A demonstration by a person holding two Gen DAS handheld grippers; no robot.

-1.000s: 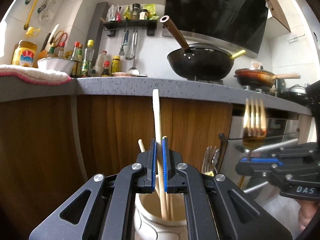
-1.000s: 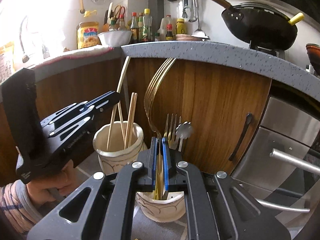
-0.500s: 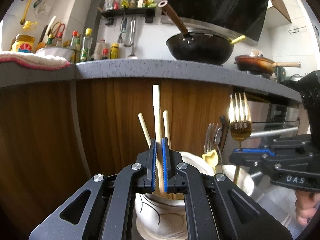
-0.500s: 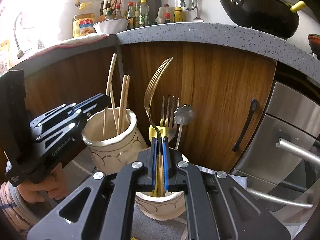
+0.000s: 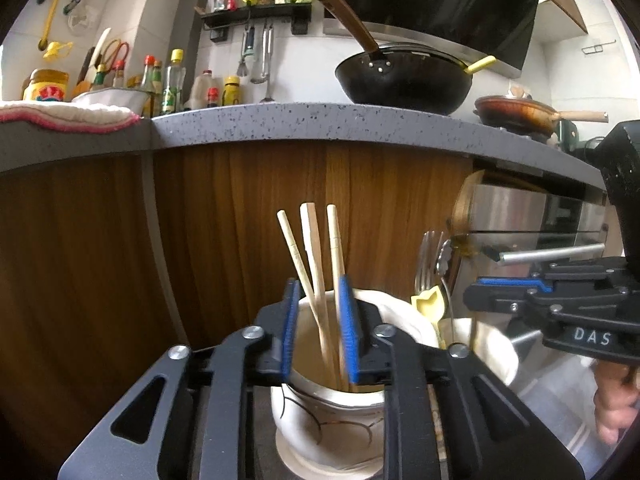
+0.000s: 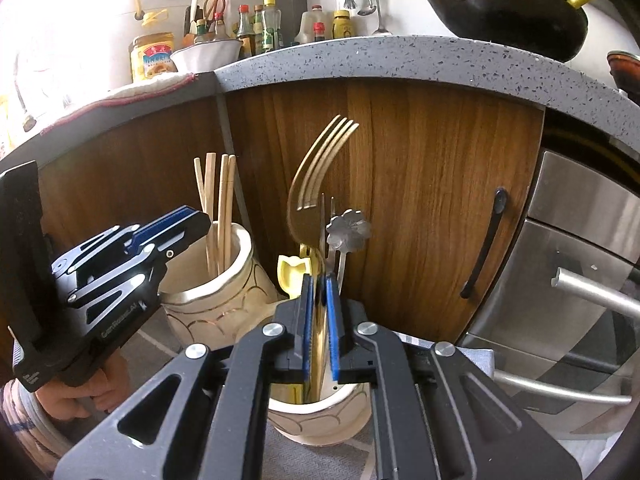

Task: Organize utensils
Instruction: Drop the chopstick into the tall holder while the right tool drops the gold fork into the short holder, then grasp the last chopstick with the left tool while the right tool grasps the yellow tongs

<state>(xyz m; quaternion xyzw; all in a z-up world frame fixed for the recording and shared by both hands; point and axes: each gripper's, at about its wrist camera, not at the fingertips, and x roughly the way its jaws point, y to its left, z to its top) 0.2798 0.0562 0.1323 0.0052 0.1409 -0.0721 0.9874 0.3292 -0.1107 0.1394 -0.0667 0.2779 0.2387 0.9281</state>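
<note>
My left gripper [image 5: 319,312] is open over a white ceramic cup [image 5: 332,412]; three wooden chopsticks [image 5: 316,264] stand loose in it between the jaws. My right gripper [image 6: 319,316] is slightly open around a gold fork [image 6: 316,176] that stands in a second white cup [image 6: 320,416] with a silver fork, a flower-shaped spoon [image 6: 348,228] and a yellow utensil [image 6: 294,272]. The chopstick cup [image 6: 216,280] and the left gripper [image 6: 176,228] show in the right wrist view. The right gripper [image 5: 500,296] shows in the left wrist view.
Both cups stand on a grey surface in front of a wooden cabinet [image 6: 420,200] under a speckled grey counter [image 5: 320,120]. A steel oven with bar handles [image 6: 592,288] is at the right. A wok [image 5: 404,76], bottles and a bowl sit on the counter.
Both grippers moved down toward the cups and opened. The chopstick dropped from my left gripper into the left cup; the gold fork now stands loose in the right cup.
</note>
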